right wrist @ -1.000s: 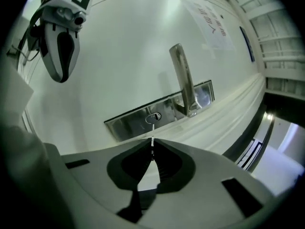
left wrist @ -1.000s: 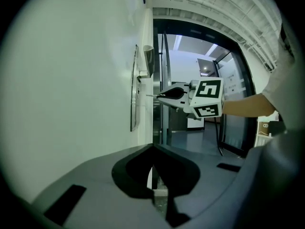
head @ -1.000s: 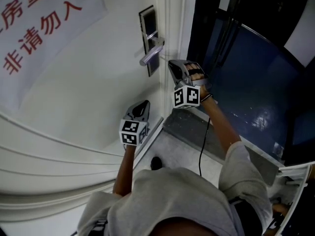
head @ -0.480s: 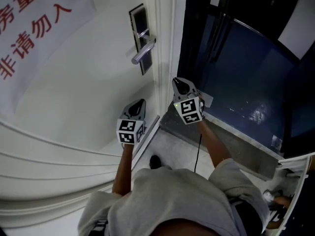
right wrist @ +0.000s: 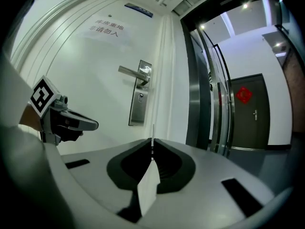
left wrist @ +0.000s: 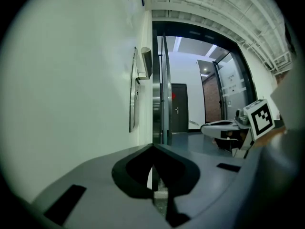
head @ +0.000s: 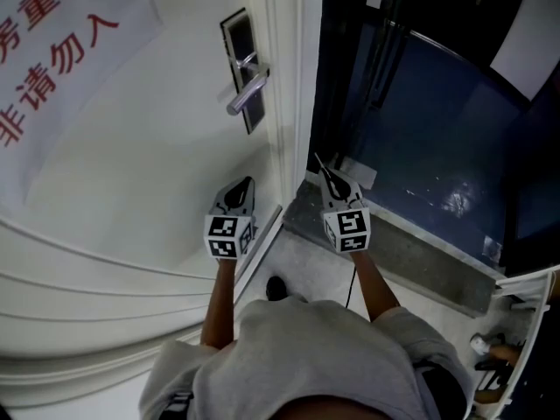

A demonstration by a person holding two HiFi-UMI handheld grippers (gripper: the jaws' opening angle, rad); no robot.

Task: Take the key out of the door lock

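My right gripper point(head: 326, 172) hangs low beside the door frame, well below the lock, and is shut on the key. The key's thin metal blade point(right wrist: 153, 131) sticks out past the fingertips, and a white tag point(right wrist: 148, 187) lies between the jaws. In the head view the blade point(head: 318, 161) shows as a fine line. The silver lock plate point(head: 242, 68) with its lever handle point(head: 247, 92) is on the white door, and its keyhole point(right wrist: 140, 97) shows no key. My left gripper point(head: 246, 183) points at the door lower down, jaws together and holding nothing.
A paper sign with red characters point(head: 52, 42) hangs on the door. The white door frame point(head: 293, 77) runs between the grippers. Right of it is a dark glass doorway point(head: 437, 103) and a grey threshold point(head: 394, 234). A cable trails from my right hand.
My right gripper has come down and away from the lock plate, rolling as it went. The left gripper has stayed where it was.
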